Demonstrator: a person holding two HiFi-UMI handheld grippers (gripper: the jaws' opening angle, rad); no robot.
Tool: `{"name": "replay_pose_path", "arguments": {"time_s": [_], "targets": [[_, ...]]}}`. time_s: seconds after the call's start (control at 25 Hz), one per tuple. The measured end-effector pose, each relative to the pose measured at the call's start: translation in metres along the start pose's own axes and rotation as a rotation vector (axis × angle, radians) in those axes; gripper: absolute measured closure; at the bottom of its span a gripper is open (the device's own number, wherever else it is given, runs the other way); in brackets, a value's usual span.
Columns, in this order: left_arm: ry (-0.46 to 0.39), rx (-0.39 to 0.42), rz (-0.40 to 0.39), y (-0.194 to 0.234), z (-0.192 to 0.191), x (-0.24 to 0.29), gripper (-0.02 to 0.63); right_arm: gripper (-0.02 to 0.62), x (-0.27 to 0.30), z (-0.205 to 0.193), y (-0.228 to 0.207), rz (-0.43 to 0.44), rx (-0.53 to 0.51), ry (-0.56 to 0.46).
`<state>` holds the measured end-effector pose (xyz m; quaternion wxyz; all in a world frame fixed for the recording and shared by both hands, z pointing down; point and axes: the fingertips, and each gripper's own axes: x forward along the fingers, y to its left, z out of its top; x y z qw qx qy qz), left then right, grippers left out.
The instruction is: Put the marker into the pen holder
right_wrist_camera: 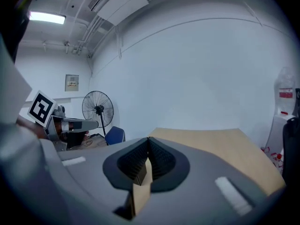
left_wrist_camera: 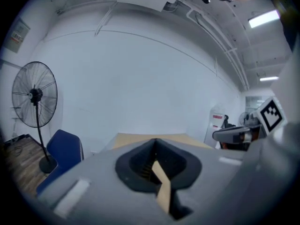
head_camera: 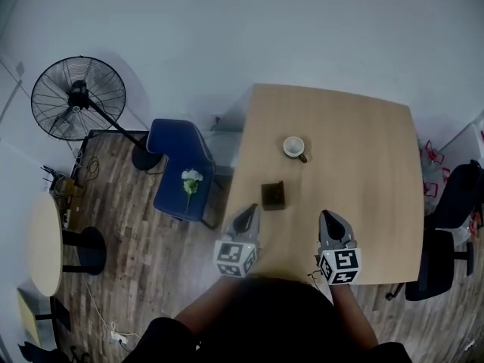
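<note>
The dark square pen holder (head_camera: 273, 195) stands on the wooden table (head_camera: 363, 172), near its left side. I see no marker in any view. My left gripper (head_camera: 251, 210) hovers just short of the holder, near the table's front left edge, jaws shut with nothing between them. My right gripper (head_camera: 327, 216) is level with it, further right over the table front, also shut and empty. In the left gripper view the left gripper (left_wrist_camera: 154, 143) points along the table (left_wrist_camera: 140, 138) toward the wall. The right gripper (right_wrist_camera: 148, 140) does the same over the table (right_wrist_camera: 220, 144).
A white cup (head_camera: 293, 147) sits behind the pen holder. A blue chair (head_camera: 181, 169) with a white flower (head_camera: 191, 177) stands left of the table, a floor fan (head_camera: 78, 97) beyond it. A black office chair (head_camera: 446, 240) is at the right, a round table (head_camera: 44, 244) at the far left.
</note>
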<state>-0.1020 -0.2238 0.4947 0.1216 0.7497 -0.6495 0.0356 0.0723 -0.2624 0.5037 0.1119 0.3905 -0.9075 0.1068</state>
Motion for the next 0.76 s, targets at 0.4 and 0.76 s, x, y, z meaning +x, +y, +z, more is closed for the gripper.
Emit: {"name": "replay_pose_path", "arguments": {"time_s": [0.4,0.76], "targets": [[-0.016,-0.016,0.095,-0.051,-0.015,-0.007,0.603,0.595,-0.025,-0.003,-0.030,0.086,-0.048,-0.011],[-0.014,-0.018,0.121,-0.071,-0.019,-0.008,0.603,0.595,-0.039,-0.003,-0.039,0.126,-0.062,-0.017]]}}
